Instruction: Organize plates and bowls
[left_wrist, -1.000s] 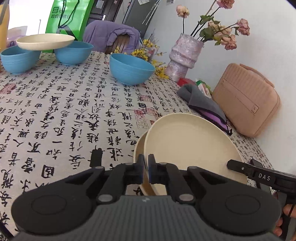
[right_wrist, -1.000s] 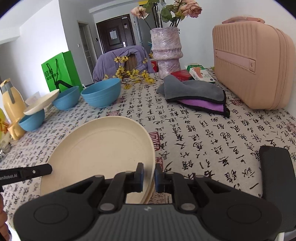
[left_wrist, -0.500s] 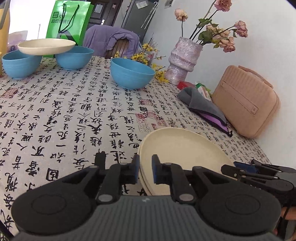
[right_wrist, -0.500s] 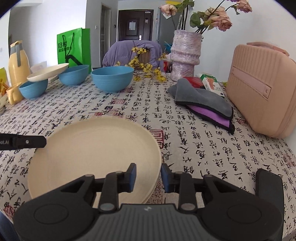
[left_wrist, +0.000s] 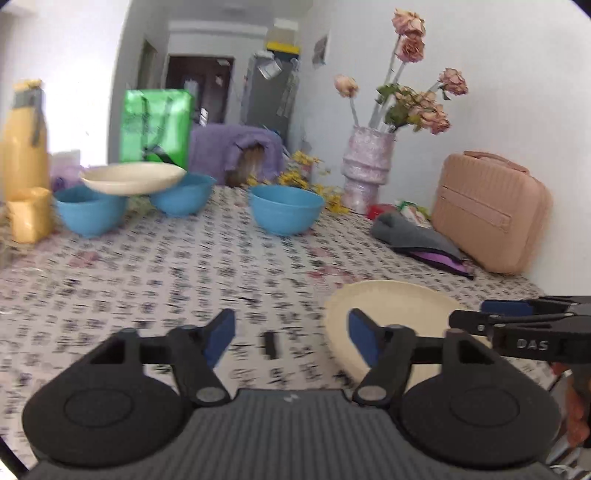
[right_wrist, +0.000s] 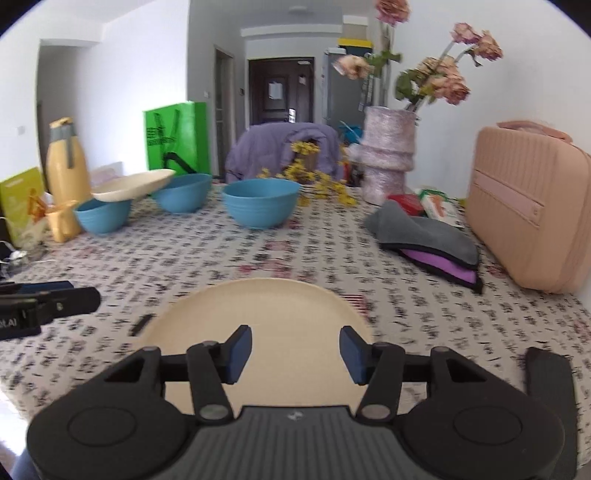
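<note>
Both grippers, left gripper (left_wrist: 291, 332) and right gripper (right_wrist: 295, 349), have just been opening, nothing between; cream plate (right_wrist: 258, 306) beyond the right fingers could get nudged on retreat

the left gripper (left_wrist: 291, 334) fills the bottom of its frame, jaws just opened wide, nothing between the blue pads. the right gripper (right_wrist: 295, 349) sits low centre in its view, jaws likewise just parted and gripping nothing.

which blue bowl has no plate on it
The rightmost blue bowl, standing alone near the yellow flowers; the other two share a cream plate across their rims.
</note>
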